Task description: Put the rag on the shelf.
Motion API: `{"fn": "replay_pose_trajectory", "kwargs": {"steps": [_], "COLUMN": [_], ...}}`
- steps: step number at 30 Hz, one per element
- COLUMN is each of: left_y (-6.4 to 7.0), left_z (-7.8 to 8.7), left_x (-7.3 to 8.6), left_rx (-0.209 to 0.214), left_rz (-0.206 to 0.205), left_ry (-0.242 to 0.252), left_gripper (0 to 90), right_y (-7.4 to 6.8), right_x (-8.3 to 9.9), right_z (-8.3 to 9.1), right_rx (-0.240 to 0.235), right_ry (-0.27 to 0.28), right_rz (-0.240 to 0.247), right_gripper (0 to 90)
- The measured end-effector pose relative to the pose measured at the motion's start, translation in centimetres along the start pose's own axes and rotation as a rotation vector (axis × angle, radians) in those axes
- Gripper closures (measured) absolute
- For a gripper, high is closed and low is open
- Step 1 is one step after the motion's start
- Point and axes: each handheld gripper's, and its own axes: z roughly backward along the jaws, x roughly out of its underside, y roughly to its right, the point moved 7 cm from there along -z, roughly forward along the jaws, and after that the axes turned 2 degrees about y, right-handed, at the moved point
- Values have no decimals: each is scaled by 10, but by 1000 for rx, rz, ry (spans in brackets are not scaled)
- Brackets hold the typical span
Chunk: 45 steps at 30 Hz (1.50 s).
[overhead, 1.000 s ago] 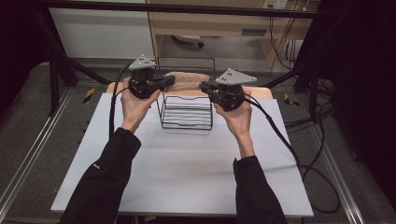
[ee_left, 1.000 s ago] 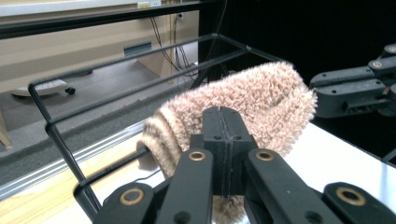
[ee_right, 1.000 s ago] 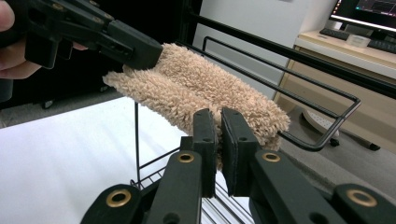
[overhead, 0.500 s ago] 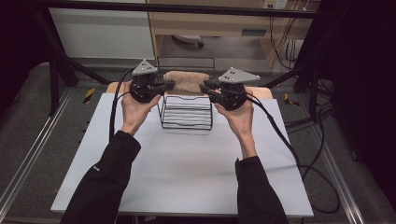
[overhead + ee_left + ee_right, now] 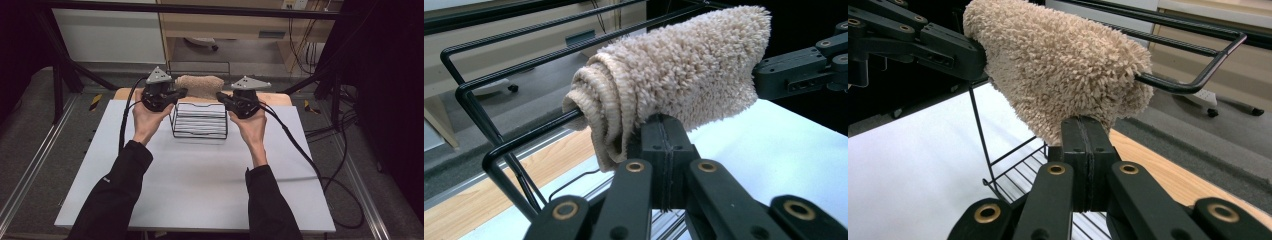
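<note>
Both grippers have lifted slightly and moved back since a second ago, carrying the rolled beige towel (image 5: pixel 200 86) from the front of the black wire rack (image 5: pixel 199 120) up to its rear top rail. The left hand-held gripper (image 5: pixel 181 93) has its jaws pressed together on the towel's left end, and the right hand-held gripper (image 5: pixel 220 96) pinches the right end in the same way. In the left gripper view the towel (image 5: pixel 674 75) is a loose roll lying against the rack's top rails (image 5: pixel 514 65), one bar running into its folds. The rack stands at the far side of the white surface (image 5: pixel 200 180). By my judgement the towel is almost at its hanging place, and what remains is to settle it over the rail and let go.
</note>
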Motion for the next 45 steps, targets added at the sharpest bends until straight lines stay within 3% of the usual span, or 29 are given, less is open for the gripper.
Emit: {"fn": "replay_pose_trajectory", "kwargs": {"steps": [10, 18, 24, 34, 40, 45], "left_y": [2, 6, 8, 10, 10, 8], "left_z": [8, 26, 41, 57, 67, 76], "left_x": [-1, 6, 31, 85, 121, 149], "left_rx": [10, 18, 21, 36, 24, 24], "left_rz": [9, 4, -15, 7, 19, 37], "left_ry": [16, 1, -33, -81, -115, -129], "left_gripper": [869, 693, 561, 329, 209, 144], "right_y": [-3, -6, -6, 3, 7, 9], "right_x": [-5, -9, 5, 45, 79, 112], "right_z": [10, 34, 52, 74, 85, 94], "right_rx": [-11, -29, -27, -14, -20, -14], "right_ry": [32, 54, 39, -8, -48, -113], "right_rz": [2, -12, -32, -71, -107, -137], "right_gripper": [864, 670, 473, 173, 88, 34]}}
